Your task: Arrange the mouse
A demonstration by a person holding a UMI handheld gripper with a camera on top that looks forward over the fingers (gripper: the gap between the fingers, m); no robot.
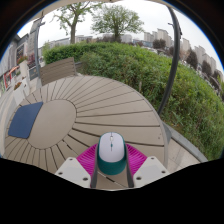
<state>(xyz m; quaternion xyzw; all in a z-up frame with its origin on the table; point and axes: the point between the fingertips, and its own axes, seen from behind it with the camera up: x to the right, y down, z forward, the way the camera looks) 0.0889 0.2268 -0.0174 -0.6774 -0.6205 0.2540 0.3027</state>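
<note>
A mouse (pixel 111 150) with a white top and a teal body sits between my gripper's (pixel 111 162) two fingers. The pink pads (pixel 87 159) touch its teal sides on the left and on the right, so the gripper is shut on the mouse. Below it lies the round slatted wooden table (pixel 110 105). A dark blue mouse pad (pixel 25 120) lies flat on the table, far to the left of the fingers. The rear of the mouse is hidden between the fingers.
A pale round patch (pixel 55 122) on the tabletop lies next to the blue pad. The table's curved edge (pixel 170 120) runs to the right. Beyond it are a green hedge (pixel 140 65), a wooden bench (pixel 58 68), trees and buildings.
</note>
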